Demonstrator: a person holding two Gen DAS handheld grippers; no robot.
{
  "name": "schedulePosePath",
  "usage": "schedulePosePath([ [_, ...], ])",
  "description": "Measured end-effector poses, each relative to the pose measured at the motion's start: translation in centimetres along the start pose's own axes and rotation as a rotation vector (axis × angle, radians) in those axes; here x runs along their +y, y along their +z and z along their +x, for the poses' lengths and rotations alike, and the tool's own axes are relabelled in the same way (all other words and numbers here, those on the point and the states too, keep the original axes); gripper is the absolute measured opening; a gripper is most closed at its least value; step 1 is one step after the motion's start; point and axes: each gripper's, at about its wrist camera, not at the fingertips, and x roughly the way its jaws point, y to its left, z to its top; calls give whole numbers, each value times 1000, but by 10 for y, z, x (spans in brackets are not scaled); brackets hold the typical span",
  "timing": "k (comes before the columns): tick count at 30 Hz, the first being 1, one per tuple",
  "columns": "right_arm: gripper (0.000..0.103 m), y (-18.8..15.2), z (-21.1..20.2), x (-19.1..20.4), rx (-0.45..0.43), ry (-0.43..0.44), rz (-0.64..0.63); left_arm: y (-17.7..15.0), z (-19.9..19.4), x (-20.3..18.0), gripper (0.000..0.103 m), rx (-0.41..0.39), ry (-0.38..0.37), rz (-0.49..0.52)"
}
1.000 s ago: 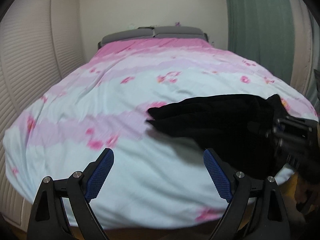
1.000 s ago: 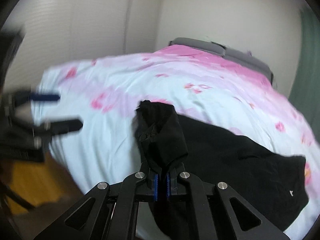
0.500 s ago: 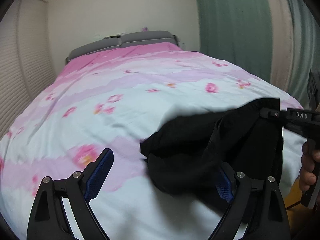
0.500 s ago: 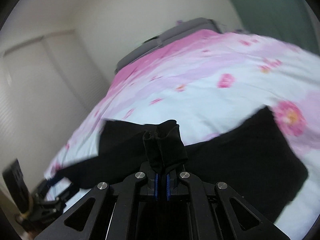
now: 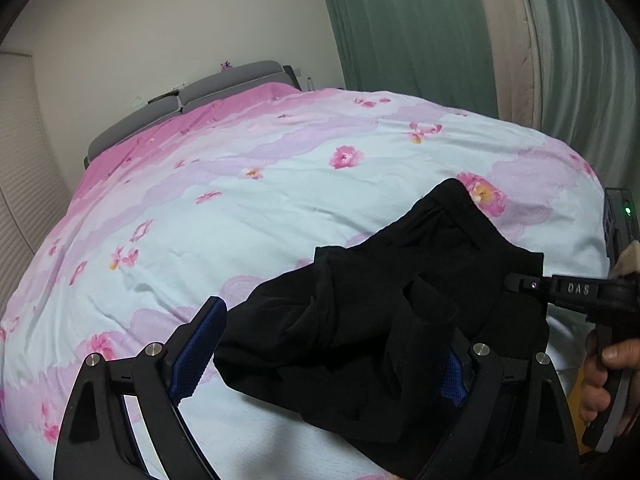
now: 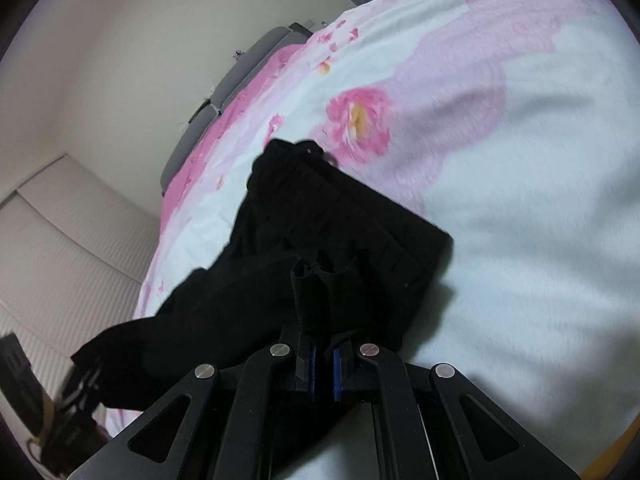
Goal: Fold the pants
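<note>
Black pants (image 5: 384, 320) lie bunched near the front right corner of a bed with a pink and pale blue flowered cover (image 5: 248, 208). My left gripper (image 5: 324, 352) is open, its jaws wide apart, with a fold of the pants hanging between them and over the right pad. My right gripper (image 6: 324, 368) is shut on a pinched fold of the pants (image 6: 320, 256) and holds it up off the cover. It also shows in the left wrist view (image 5: 516, 280) at the right, gripping the pants' edge.
A grey headboard (image 5: 208, 92) stands at the far end of the bed. Green curtains (image 5: 400, 28) hang to the right. White louvred doors (image 6: 60, 232) line the left side. A dark box with a green light (image 5: 622, 216) sits by the bed's right corner.
My right gripper has carried the pants' fold across towards the right corner of the bed. My left gripper has moved in until the pants hang between its open jaws.
</note>
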Motion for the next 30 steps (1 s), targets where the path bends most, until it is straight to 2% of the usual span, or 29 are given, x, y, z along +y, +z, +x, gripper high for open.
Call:
schedulePosePath([
  [4, 5, -1, -5, 10, -22, -58, -90, 2, -7, 6, 93, -3, 13, -14],
  [6, 9, -2, -9, 15, -30, -82, -130, 2, -13, 9, 93, -12, 22, -17],
  [9, 22, -2, -14, 30, -16, -132, -227, -1, -28, 20, 93, -24, 37, -31],
  [10, 32, -3, -19, 35, -22, -149, -259, -3, -33, 24, 93, -25, 40, -40],
  [11, 46, -6, -27, 42, -39, -179, -300, -5, -36, 28, 93, -26, 40, -48],
  [12, 55, -8, -36, 49, -72, -215, -345, -7, -41, 31, 93, -26, 42, -57],
  [13, 71, -11, -49, 59, -132, -266, -402, -11, -46, 36, 93, -26, 45, -66],
  [14, 81, -15, -61, 65, -168, -298, -439, -14, -50, 40, 93, -27, 49, -73],
  [15, 82, -16, -70, 69, -192, -312, -466, -18, -56, 44, 93, -29, 54, -80],
  [18, 82, -14, -93, 93, -221, -278, -561, -35, -74, 60, 93, -30, 66, -116],
  [21, 82, -17, -98, 130, -179, -195, -735, -53, -86, 74, 95, -19, 76, -149],
  [25, 82, -41, -79, 187, -19, -80, -1069, -79, -94, 95, 95, 11, 103, -196],
  [27, 82, -58, -65, 204, 65, -52, -1215, -89, -93, 101, 95, 27, 104, -215],
  [30, 82, -84, -50, 212, 169, -53, -1361, -106, -91, 108, 95, 53, 109, -229],
])
